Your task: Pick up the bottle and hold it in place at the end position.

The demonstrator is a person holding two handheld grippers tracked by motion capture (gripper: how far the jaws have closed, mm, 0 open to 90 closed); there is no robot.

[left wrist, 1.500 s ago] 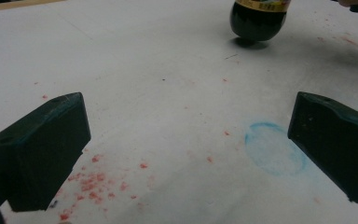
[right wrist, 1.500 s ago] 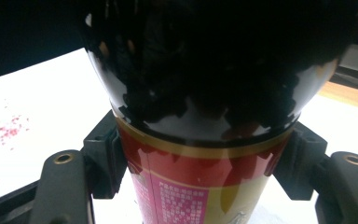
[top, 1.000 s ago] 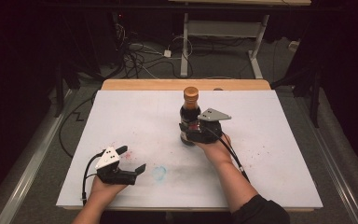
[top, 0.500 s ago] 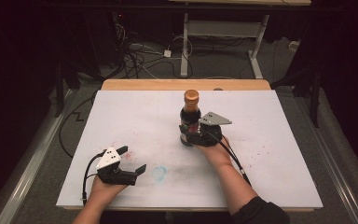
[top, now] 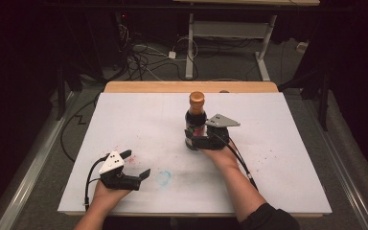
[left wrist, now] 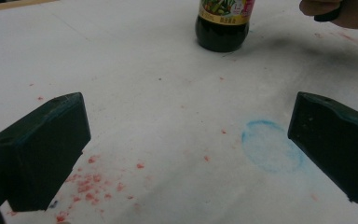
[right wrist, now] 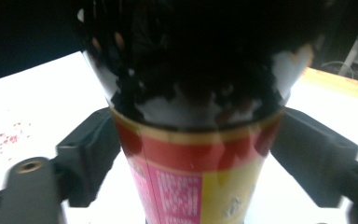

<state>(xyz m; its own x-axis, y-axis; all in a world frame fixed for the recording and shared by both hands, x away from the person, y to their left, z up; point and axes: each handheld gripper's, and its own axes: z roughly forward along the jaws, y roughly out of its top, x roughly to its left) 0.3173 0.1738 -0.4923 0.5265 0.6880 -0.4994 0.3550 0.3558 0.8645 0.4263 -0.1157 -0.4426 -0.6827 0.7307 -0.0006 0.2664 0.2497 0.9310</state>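
A dark sauce bottle (top: 196, 120) with an orange cap and a red-and-yellow label stands upright on the white table sheet (top: 278, 158). My right gripper (top: 194, 139) is at the bottle's lower body, one jaw on each side. Its jaws have just been opening, with the bottle (right wrist: 191, 177) still between them, and in the right gripper view (right wrist: 193, 154) they flank the label without clearly pressing on it. My left gripper (top: 135, 164) rests near the front left edge, open and with nothing in it. In the left gripper view (left wrist: 182, 154) the bottle (left wrist: 223, 23) stands far ahead.
A faint blue ring (top: 163, 178) is drawn on the sheet just right of the left gripper, with red specks (left wrist: 91, 184) scattered around. The table's wooden far edge (top: 148, 87) shows beyond the sheet. Cables (top: 143, 57) and a desk frame lie on the floor behind.
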